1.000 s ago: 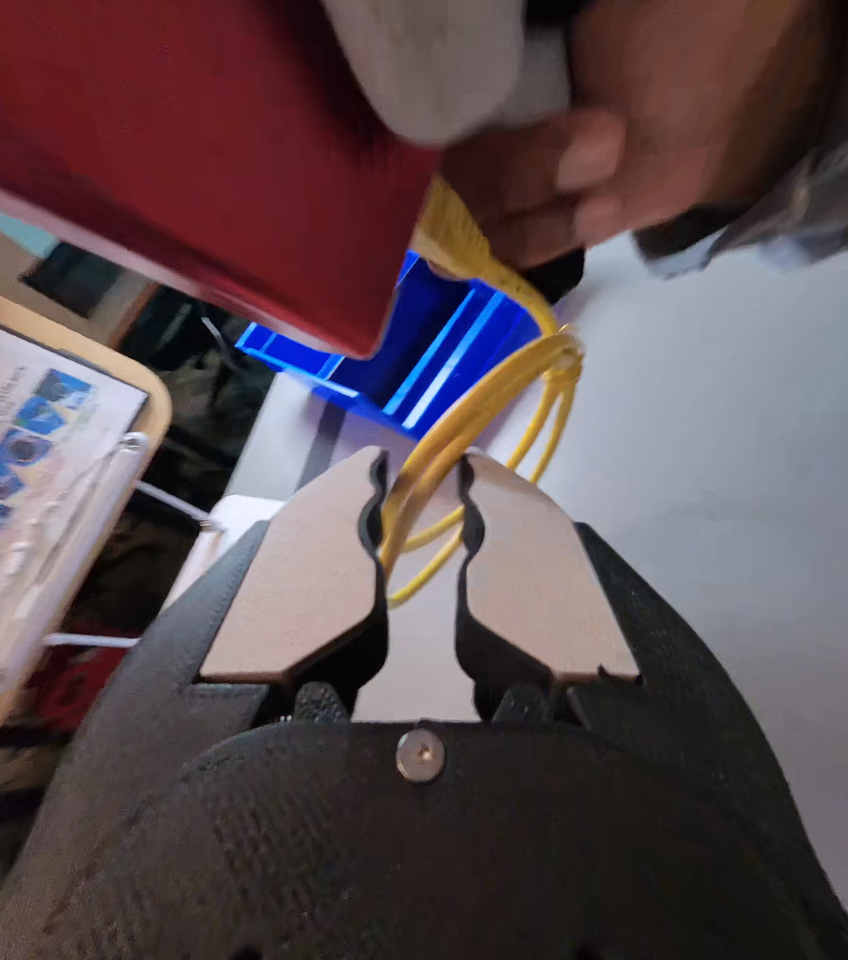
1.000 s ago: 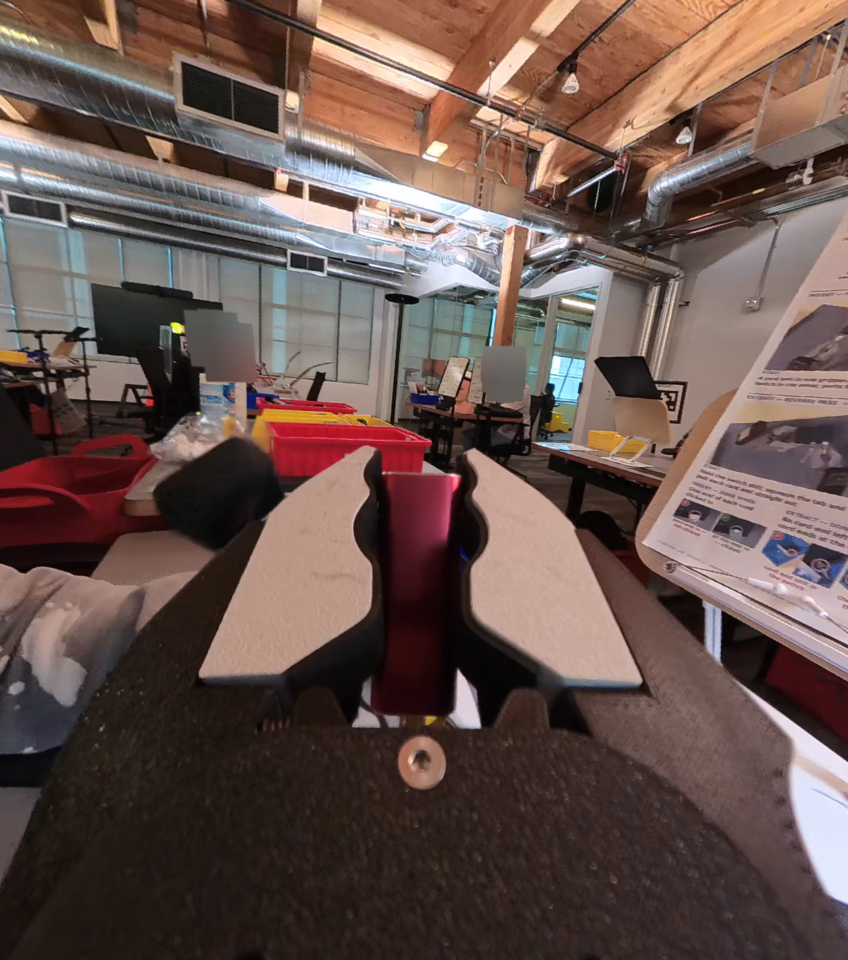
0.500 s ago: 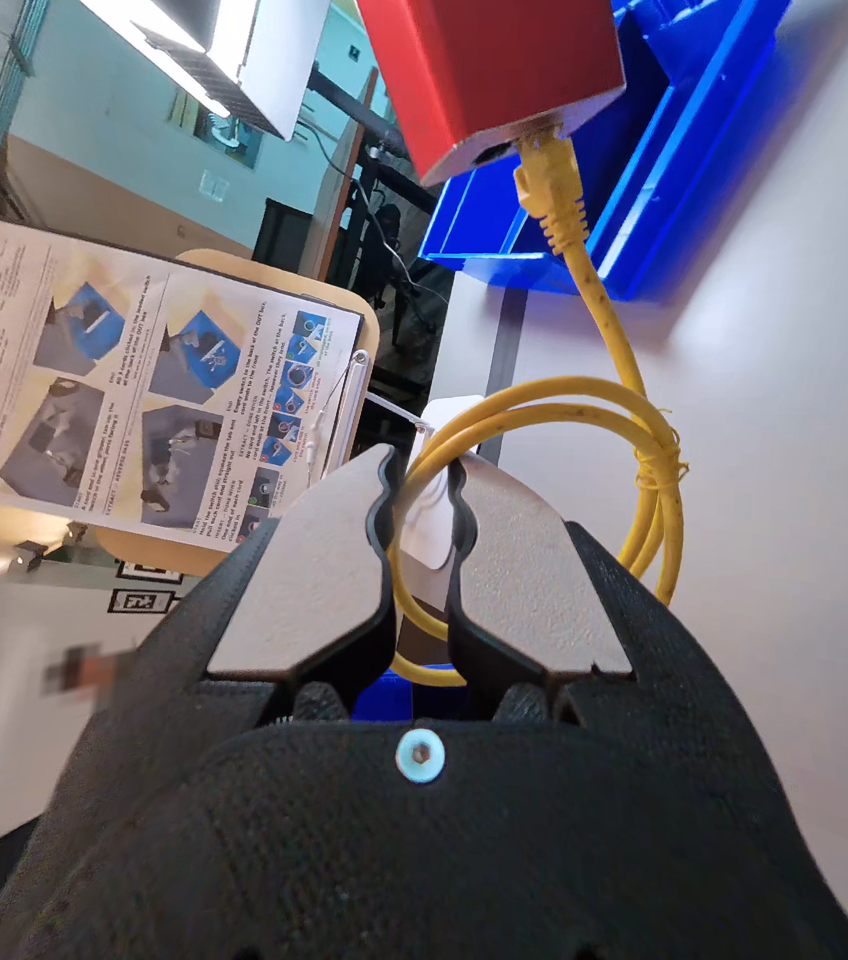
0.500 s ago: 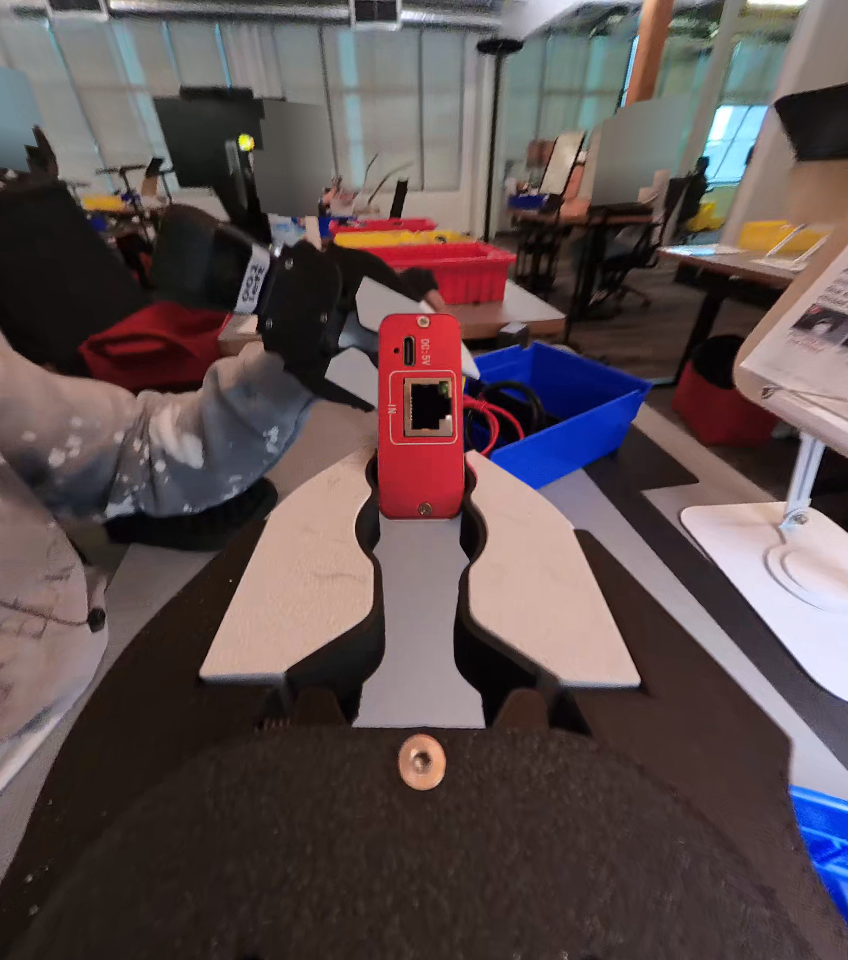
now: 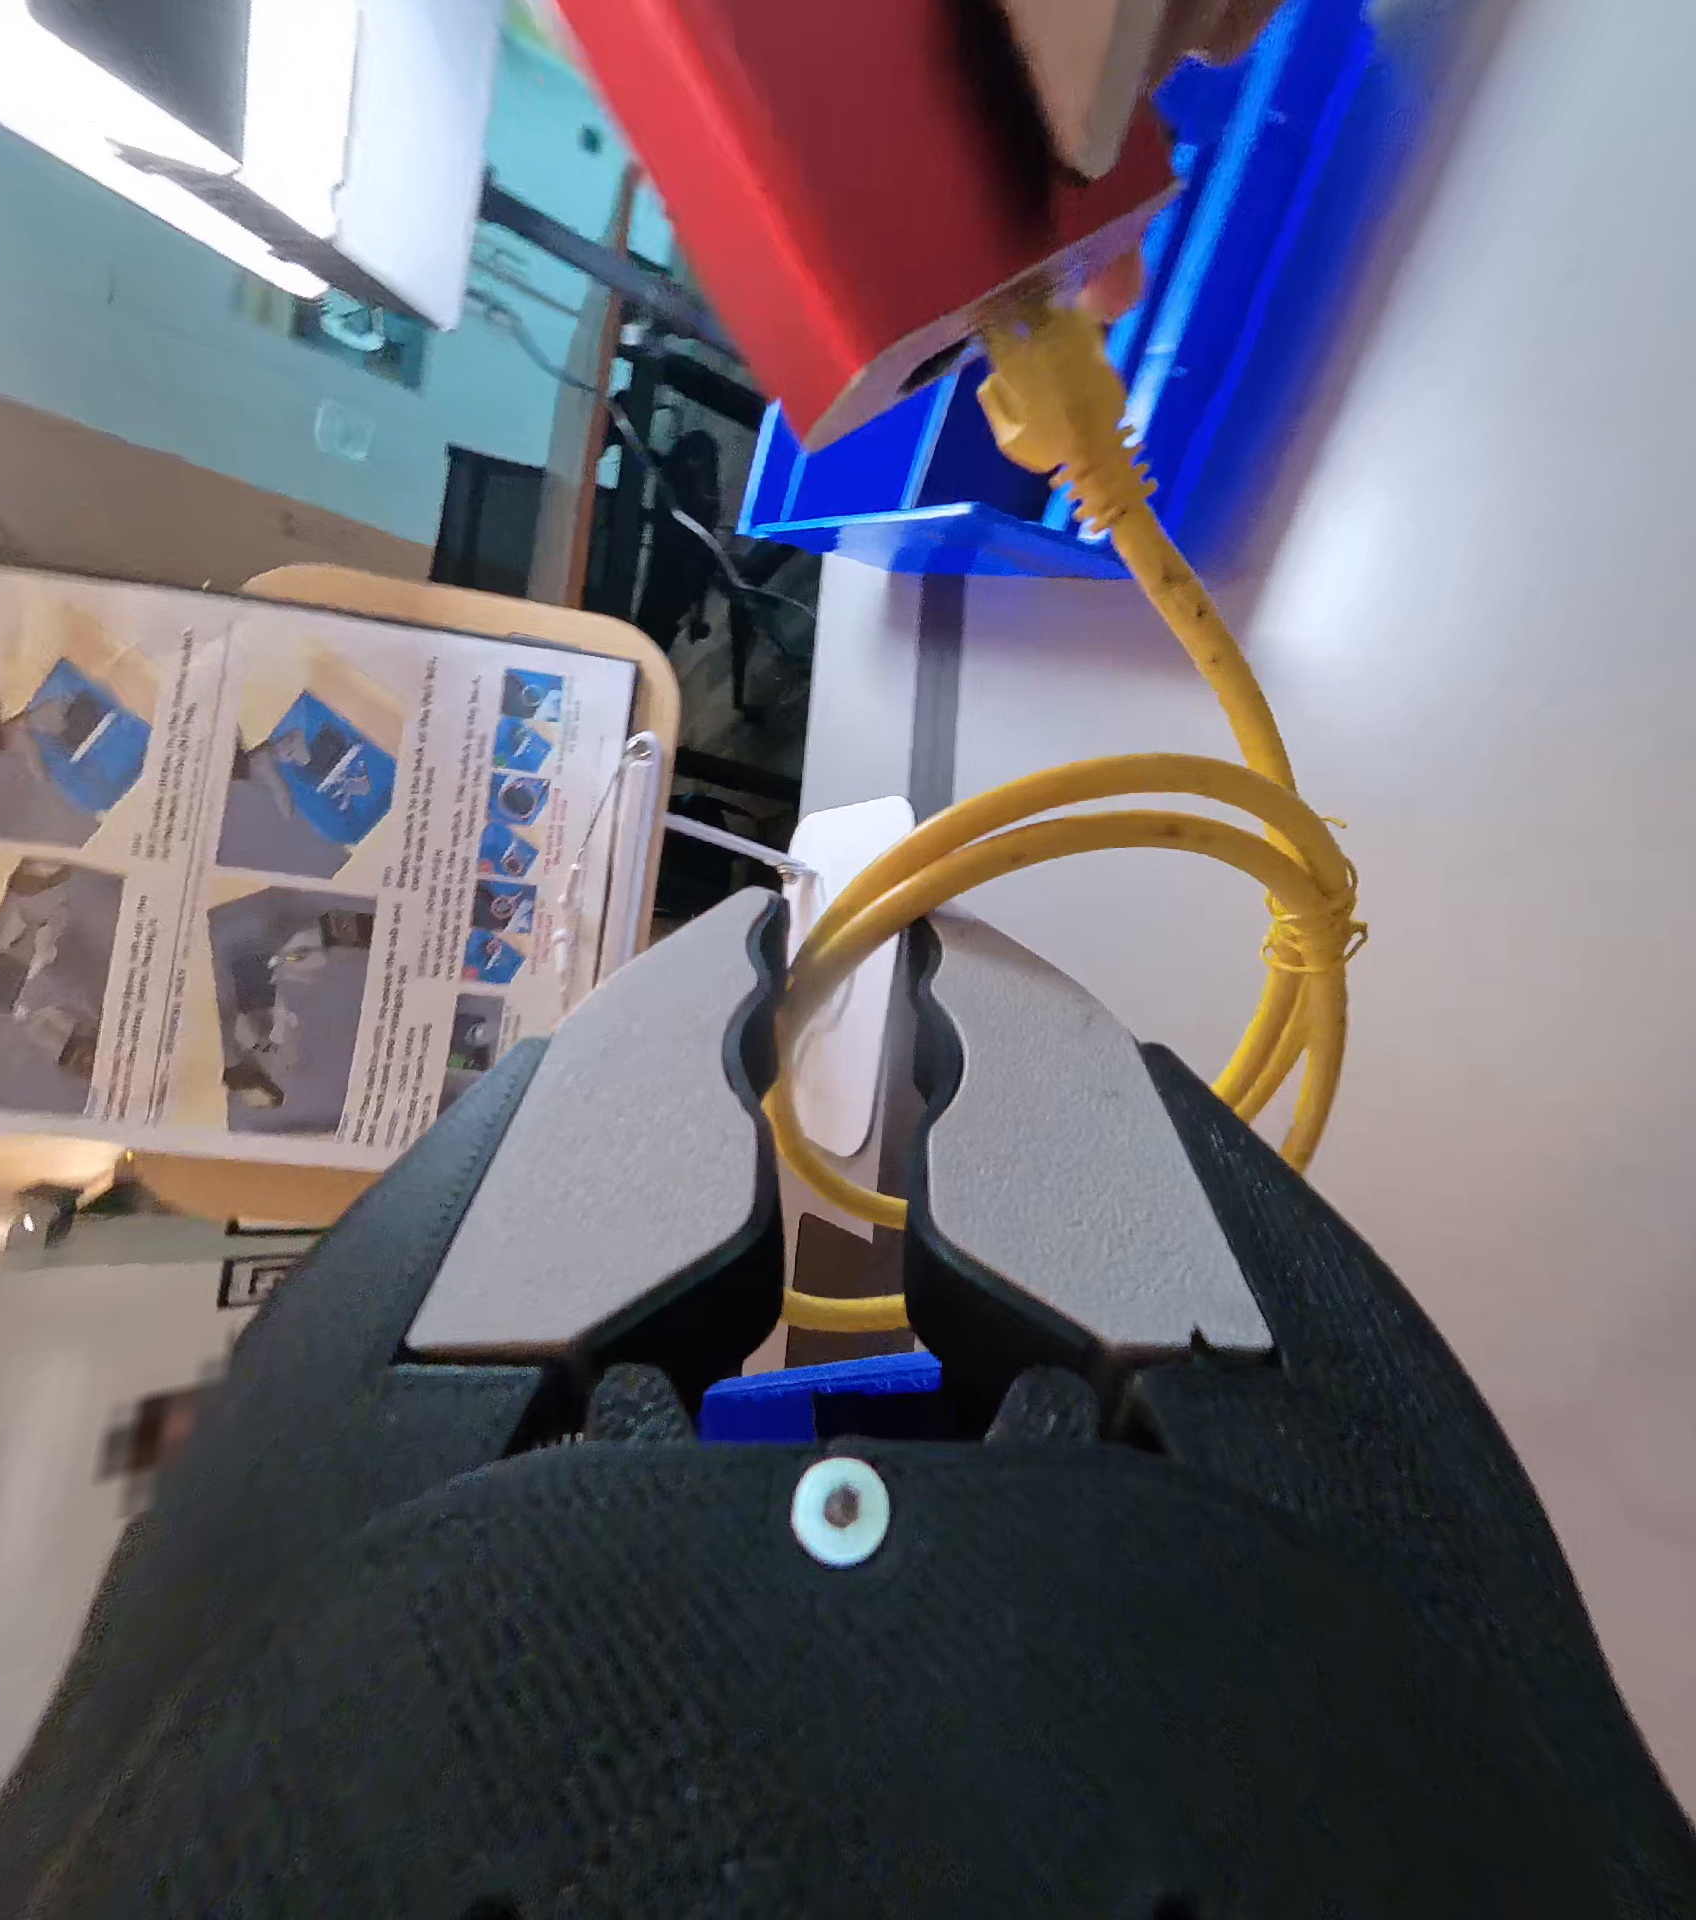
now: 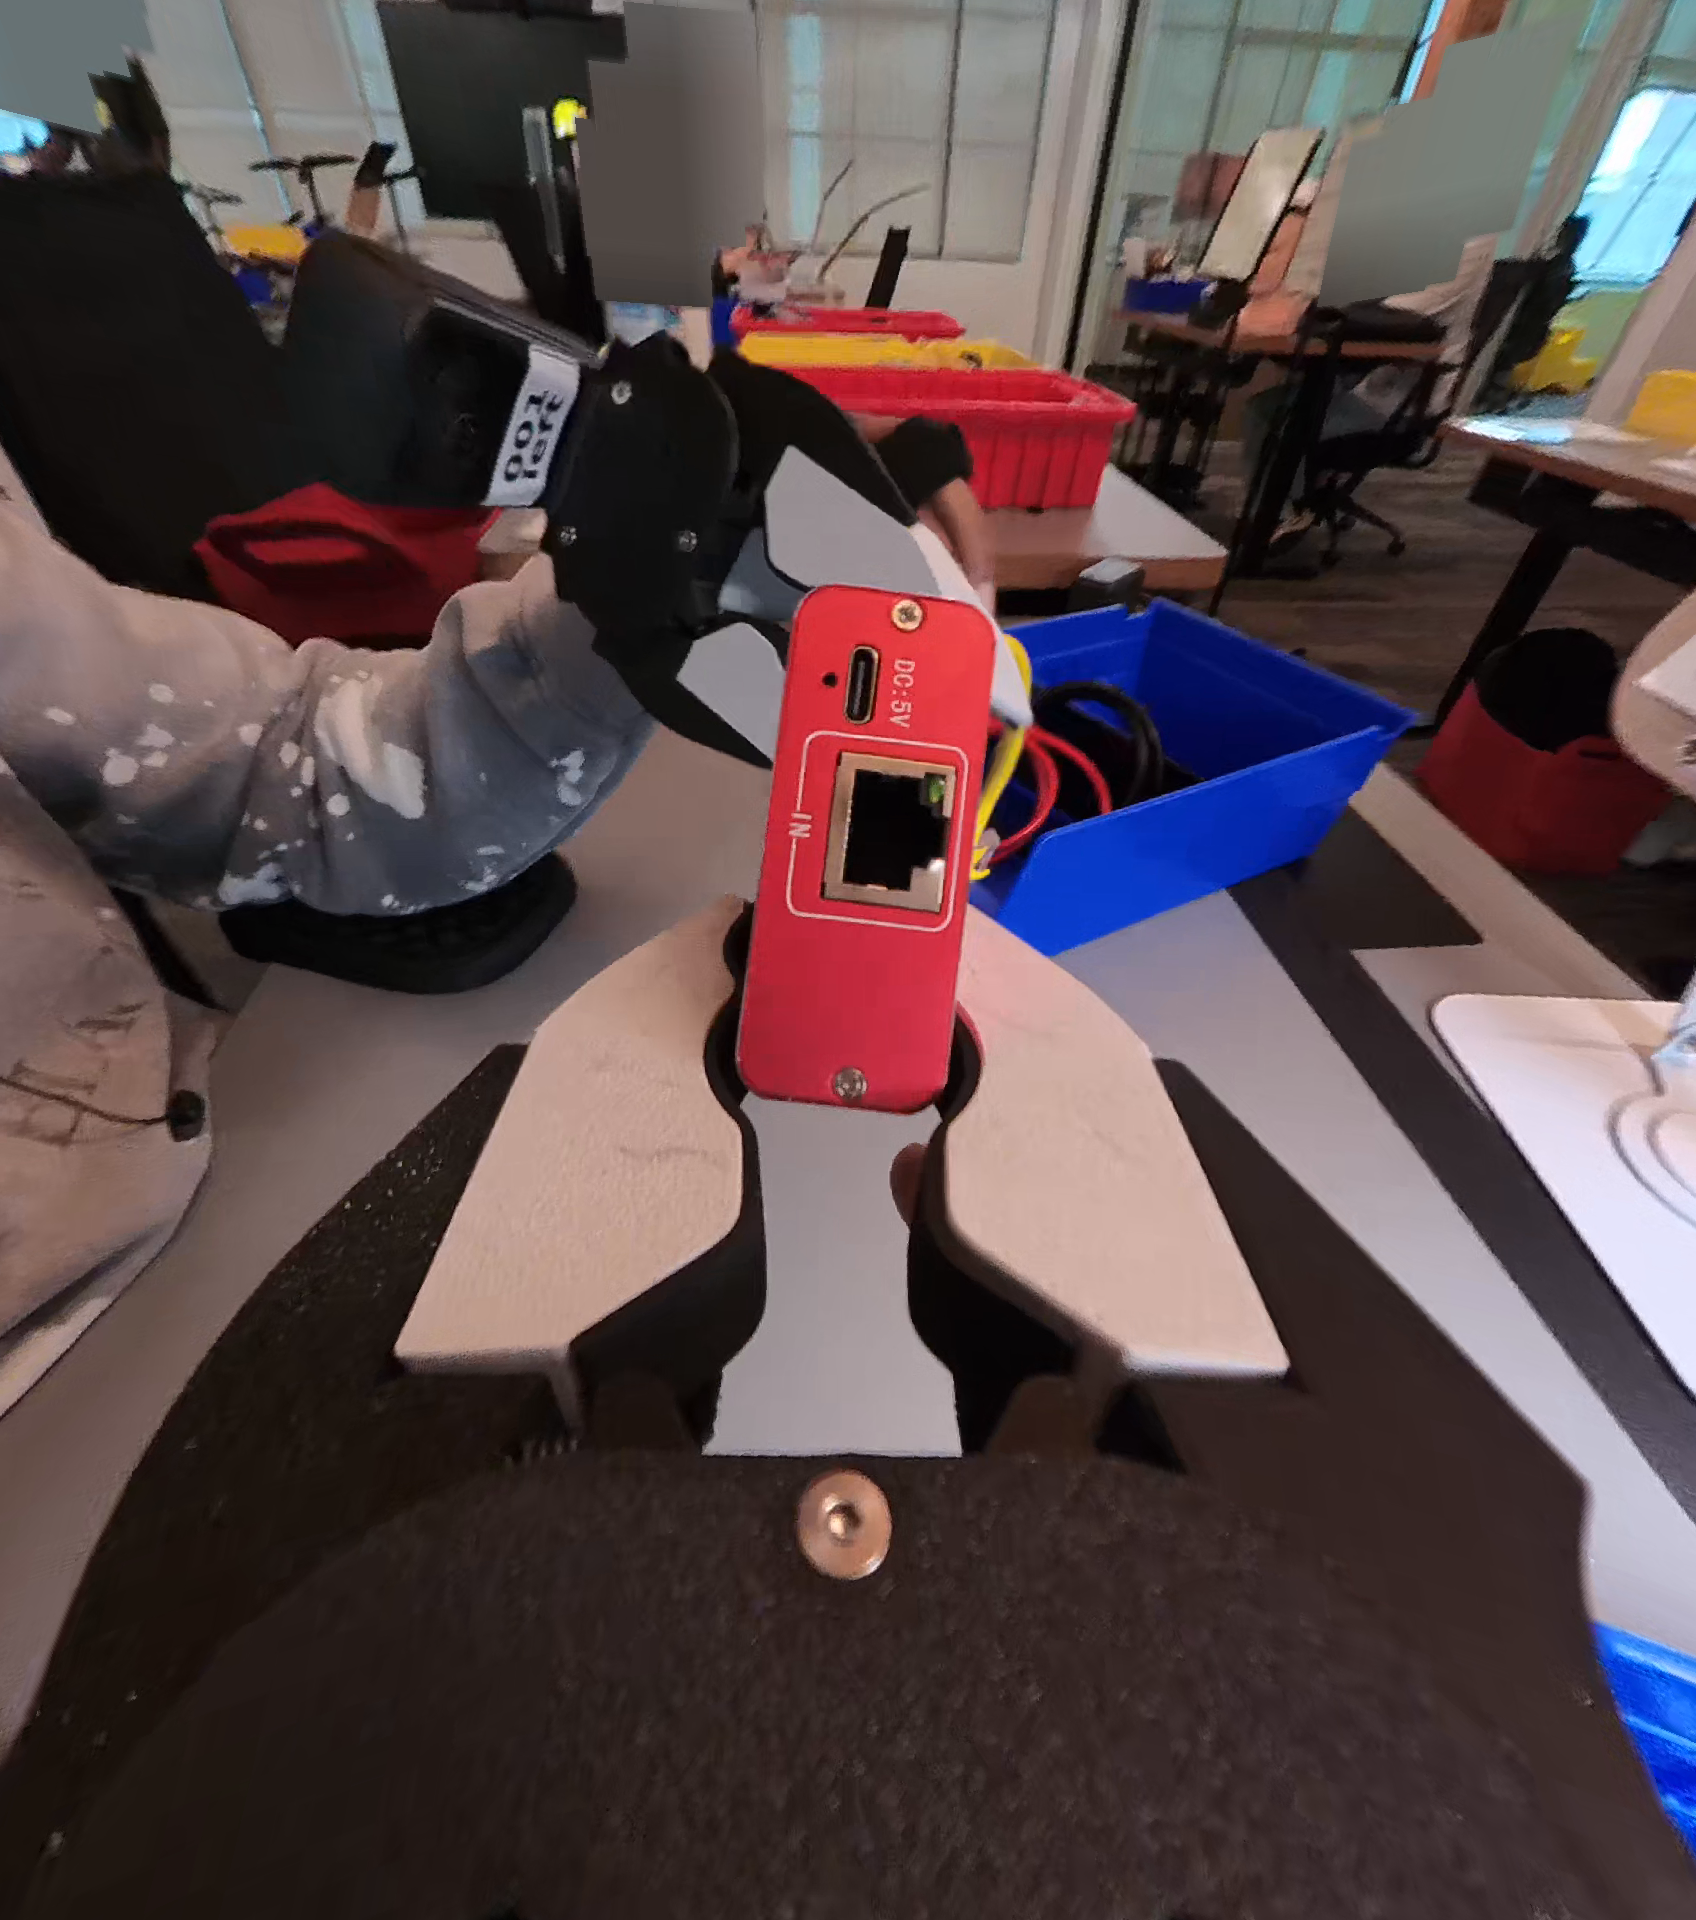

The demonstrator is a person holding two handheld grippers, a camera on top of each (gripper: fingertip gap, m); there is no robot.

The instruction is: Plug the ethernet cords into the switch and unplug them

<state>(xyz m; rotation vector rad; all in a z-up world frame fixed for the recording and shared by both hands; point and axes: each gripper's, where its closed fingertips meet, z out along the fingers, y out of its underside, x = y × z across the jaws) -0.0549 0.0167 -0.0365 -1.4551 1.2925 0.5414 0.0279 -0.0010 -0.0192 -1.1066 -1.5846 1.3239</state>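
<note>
My right gripper (image 6: 844, 1039) clamps the red switch (image 6: 865, 842) upright above the table. Yellow cord (image 5: 1228, 727) is plugged in its far end. Left gripper (image 5: 844, 997) fingers slightly apart around the cord loop (grip uncertain). Next: prob pinch plug, unplug.

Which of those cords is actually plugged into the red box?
The yellow cord: its plug sits in the red switch. The red cord and black cord just lie in the blue bin.
</note>
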